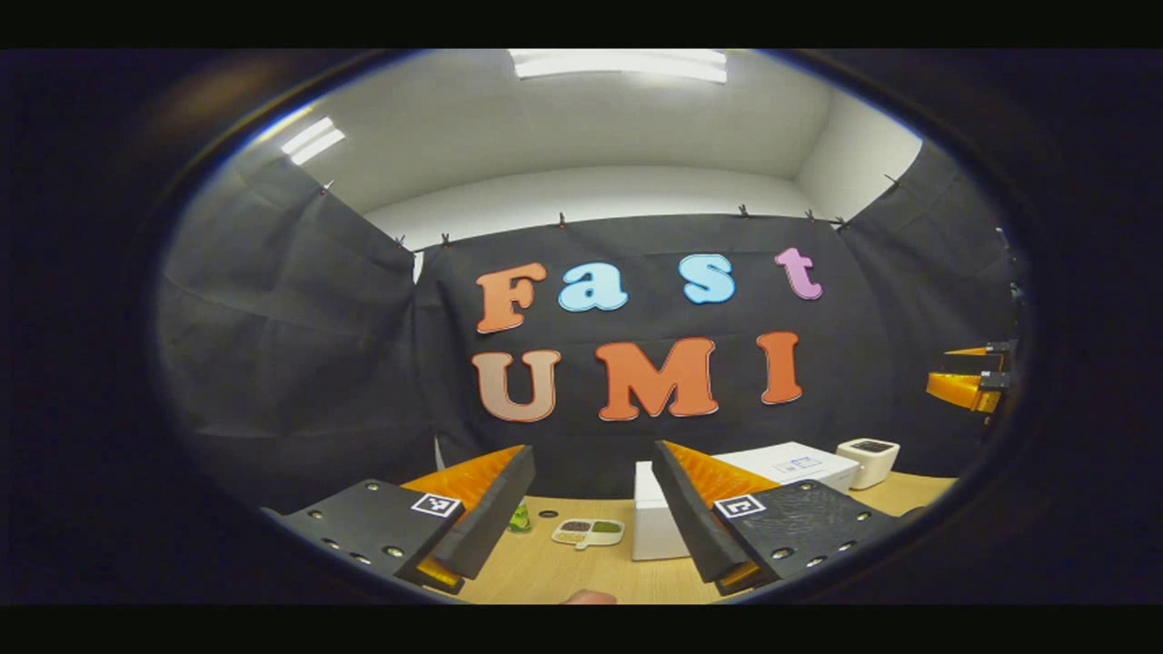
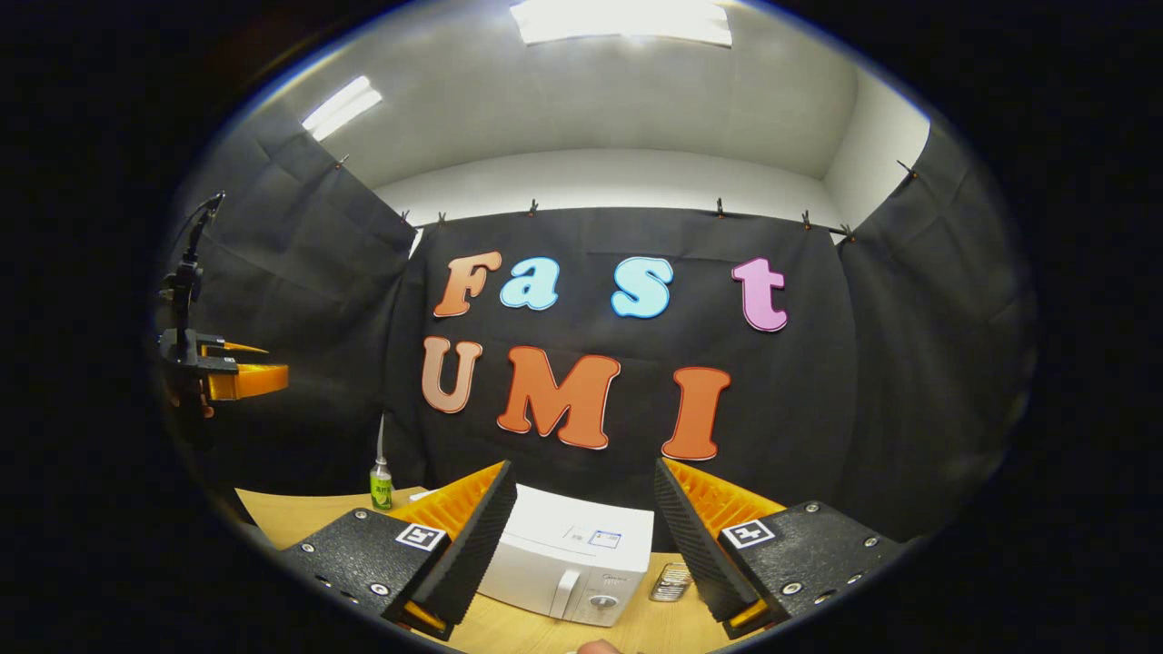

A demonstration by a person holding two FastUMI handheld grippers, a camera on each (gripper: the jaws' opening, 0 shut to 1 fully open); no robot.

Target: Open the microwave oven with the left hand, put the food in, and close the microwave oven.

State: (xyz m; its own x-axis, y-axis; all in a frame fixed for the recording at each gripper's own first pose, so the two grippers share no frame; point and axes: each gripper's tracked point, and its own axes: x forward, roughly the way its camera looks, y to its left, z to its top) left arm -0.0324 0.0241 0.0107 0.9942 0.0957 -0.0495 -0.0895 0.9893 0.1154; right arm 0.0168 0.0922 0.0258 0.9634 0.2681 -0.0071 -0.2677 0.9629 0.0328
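Observation:
The white microwave (image 2: pixel 572 563) stands on the wooden table (image 2: pixel 291 513) with its door closed, handle and knob at the front right. My right gripper (image 2: pixel 581 465) hangs open above and in front of it, holding nothing. A small white divided plate of food (image 1: pixel 588 531) lies on the table left of the microwave (image 1: pixel 656 527). My left gripper (image 1: pixel 591 447) is open and empty, raised well above the plate. Each gripper also appears far off in the other view: the right gripper (image 1: pixel 972 381) and the left gripper (image 2: pixel 232 374), both held high.
A small green bottle (image 2: pixel 381 486) stands at the back left of the table. A small white box-like appliance (image 1: pixel 869 459) sits beyond the microwave. A small metal rack (image 2: pixel 670 581) lies right of the microwave's front. Black cloth walls close in the booth.

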